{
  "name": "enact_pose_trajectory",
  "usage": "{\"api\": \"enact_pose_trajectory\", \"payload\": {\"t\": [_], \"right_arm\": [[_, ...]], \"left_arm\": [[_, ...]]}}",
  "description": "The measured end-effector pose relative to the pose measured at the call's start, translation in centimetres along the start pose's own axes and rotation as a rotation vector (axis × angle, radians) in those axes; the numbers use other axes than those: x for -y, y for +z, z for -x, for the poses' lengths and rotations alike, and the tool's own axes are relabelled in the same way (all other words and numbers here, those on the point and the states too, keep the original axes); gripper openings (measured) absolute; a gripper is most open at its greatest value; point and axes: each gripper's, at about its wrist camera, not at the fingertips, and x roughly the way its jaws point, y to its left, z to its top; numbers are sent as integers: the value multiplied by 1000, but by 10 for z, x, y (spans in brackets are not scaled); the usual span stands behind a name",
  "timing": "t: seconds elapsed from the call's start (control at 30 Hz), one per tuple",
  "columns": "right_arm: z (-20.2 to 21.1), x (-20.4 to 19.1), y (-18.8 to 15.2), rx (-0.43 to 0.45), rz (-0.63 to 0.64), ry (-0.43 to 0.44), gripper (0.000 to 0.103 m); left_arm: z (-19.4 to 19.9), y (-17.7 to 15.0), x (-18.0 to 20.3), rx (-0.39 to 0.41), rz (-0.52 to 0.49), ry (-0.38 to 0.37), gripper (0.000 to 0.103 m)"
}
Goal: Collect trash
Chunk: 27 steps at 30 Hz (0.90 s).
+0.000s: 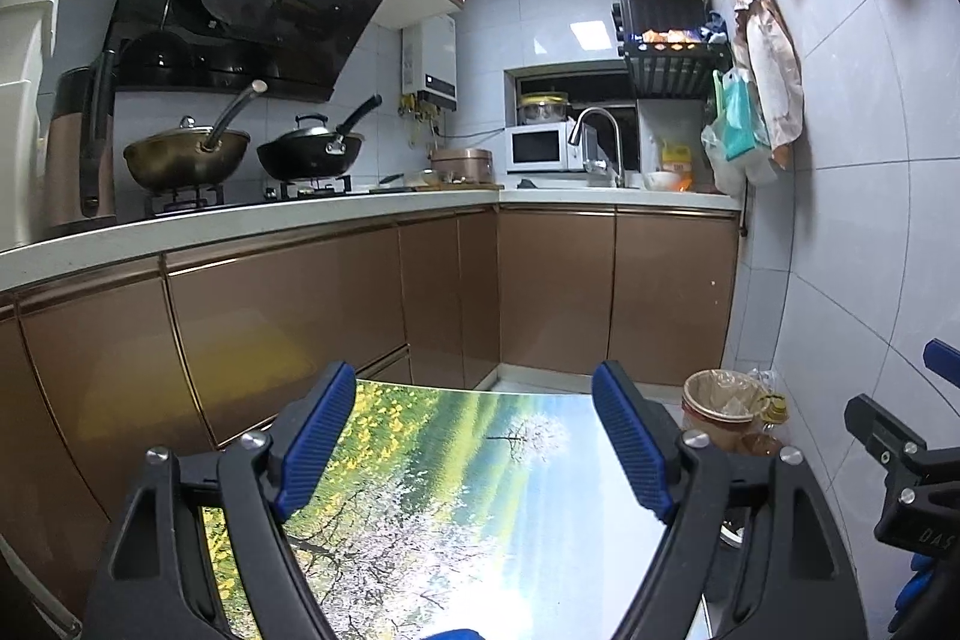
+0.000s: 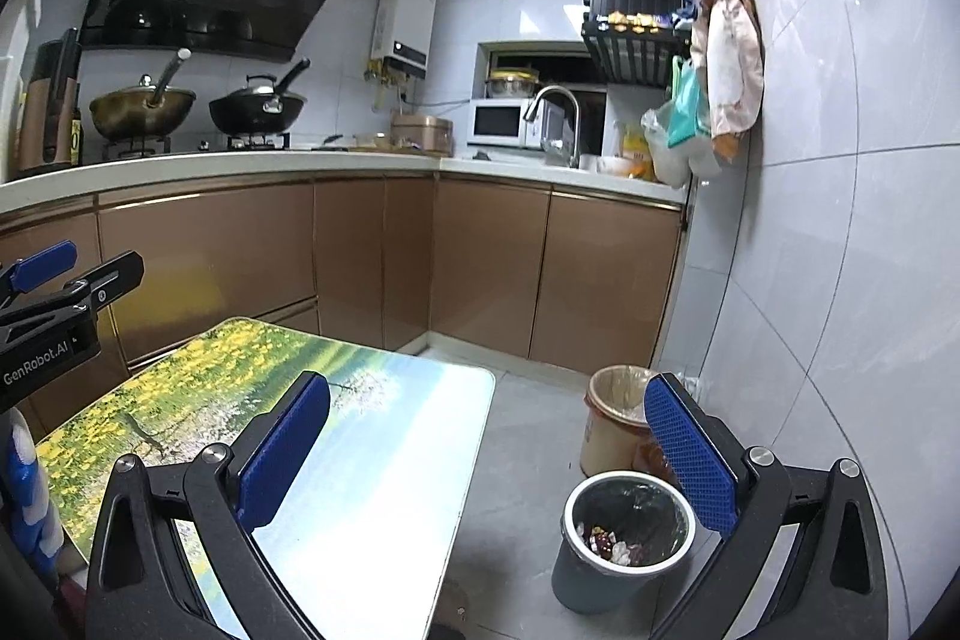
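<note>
A grey trash bin [image 2: 606,574] with a black liner stands on the floor to the right of the table and holds several scraps of trash [image 2: 609,544]. My right gripper [image 2: 492,454] is open and empty, raised above the gap between the table and the bin. My left gripper [image 1: 480,442] is open and empty above the low table [image 1: 450,490], whose top bears a landscape print. No loose trash shows on the table top. The left gripper also shows at the left edge of the right wrist view [image 2: 60,292].
A beige bin [image 2: 612,430] with a clear liner stands behind the grey one, against the tiled wall [image 2: 840,280]. Brown cabinets [image 2: 360,250] under an L-shaped counter [image 2: 240,163] carry woks, a microwave and a tap. Bags hang on the right wall.
</note>
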Motion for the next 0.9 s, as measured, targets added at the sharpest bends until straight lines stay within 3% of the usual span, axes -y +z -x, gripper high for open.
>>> {"api": "enact_pose_trajectory", "payload": {"t": [0.37,0.9], "right_arm": [[23,5,6,50,-22,-23,103],[26,6,3,55,-14,-55,103]], "left_arm": [[23,2,1,47,-9,-1,80],[19,-4,6,35,-24,-6,80]]}}
